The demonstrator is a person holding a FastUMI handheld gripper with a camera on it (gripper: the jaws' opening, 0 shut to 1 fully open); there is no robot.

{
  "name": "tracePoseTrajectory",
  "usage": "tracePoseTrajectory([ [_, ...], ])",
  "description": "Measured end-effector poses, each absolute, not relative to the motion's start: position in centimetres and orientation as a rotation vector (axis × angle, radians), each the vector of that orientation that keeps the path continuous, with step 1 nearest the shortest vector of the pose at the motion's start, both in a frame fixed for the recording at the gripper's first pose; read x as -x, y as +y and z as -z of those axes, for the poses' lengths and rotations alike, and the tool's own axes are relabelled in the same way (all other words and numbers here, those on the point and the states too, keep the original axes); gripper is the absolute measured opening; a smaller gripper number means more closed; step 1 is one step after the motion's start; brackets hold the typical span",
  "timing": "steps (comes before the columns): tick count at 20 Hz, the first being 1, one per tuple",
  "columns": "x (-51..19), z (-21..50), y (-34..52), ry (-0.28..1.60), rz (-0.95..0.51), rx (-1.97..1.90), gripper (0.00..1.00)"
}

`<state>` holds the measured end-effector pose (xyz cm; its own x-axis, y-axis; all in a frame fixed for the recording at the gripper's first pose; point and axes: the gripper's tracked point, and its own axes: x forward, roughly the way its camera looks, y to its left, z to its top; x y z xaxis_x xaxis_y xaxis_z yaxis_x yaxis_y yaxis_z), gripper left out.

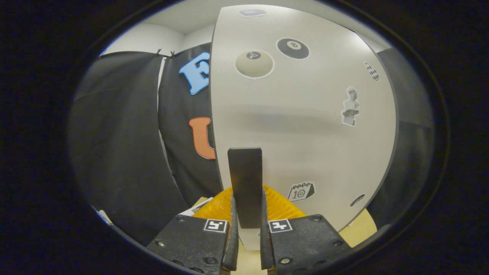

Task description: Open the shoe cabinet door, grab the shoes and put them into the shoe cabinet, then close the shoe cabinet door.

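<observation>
The shoe cabinet door (301, 126) is a pale grey panel dotted with stickers, and it stands right in front of me. A flat dark handle (245, 183) sticks out from the door near its left edge. My gripper (247, 214) is shut on this handle, one finger pressing on each side of it. The door's left edge (211, 114) stands against the black booth wall.
Black cloth wall (122, 152) hangs to the left of the door and a darker area lies beyond its right edge. A light wooden surface (357, 231) shows under the door's lower right. Some white papers (198, 206) lie low on the left.
</observation>
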<state>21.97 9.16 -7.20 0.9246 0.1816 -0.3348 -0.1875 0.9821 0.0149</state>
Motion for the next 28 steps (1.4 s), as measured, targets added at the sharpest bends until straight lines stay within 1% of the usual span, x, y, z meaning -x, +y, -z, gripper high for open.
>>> tracePoseTrajectory([
  [6,-16.1,5.7,7.8,0.352,-0.317,0.043,0.26],
  [13,-11.6,5.0,4.3,0.348,-0.393,0.053,0.26],
  [20,-7.6,4.5,-0.1,0.302,-0.419,0.025,0.26],
  [24,-5.4,4.0,-2.8,0.3,-0.395,0.073,0.26],
  [28,-4.7,3.6,-5.3,0.311,-0.375,0.052,0.25],
])
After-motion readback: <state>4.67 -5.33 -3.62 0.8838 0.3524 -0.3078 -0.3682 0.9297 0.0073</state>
